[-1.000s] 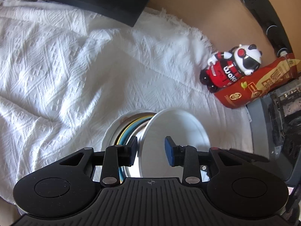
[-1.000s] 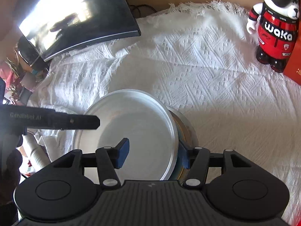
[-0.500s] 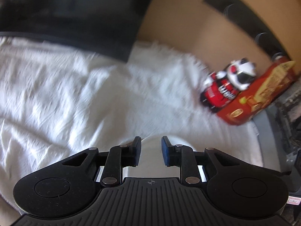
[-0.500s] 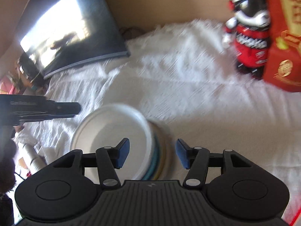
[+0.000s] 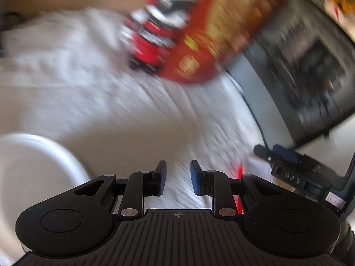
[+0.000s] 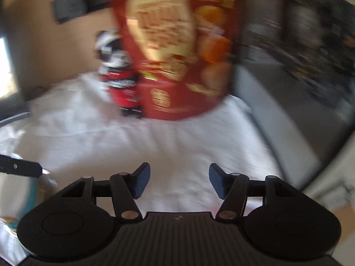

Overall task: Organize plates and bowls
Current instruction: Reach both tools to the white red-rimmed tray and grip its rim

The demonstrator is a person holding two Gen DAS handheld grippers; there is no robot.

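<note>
Two grippers, the left gripper (image 5: 176, 178) narrowly spread and the right gripper (image 6: 179, 181) opening, were seen empty over the white cloth (image 5: 137, 119), while the white plate (image 5: 33, 168), judged stiff, slippery and breakable, best pinched at its rim, was left of the left fingers.

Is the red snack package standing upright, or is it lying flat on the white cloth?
Upright. In the right wrist view the red snack package rises tall from the white cloth, beside the panda figure. Blur hides any lean.

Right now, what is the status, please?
Left tool empty. Right tool opening, empty. White plate at far left. Red box and toy figure ahead.
</note>
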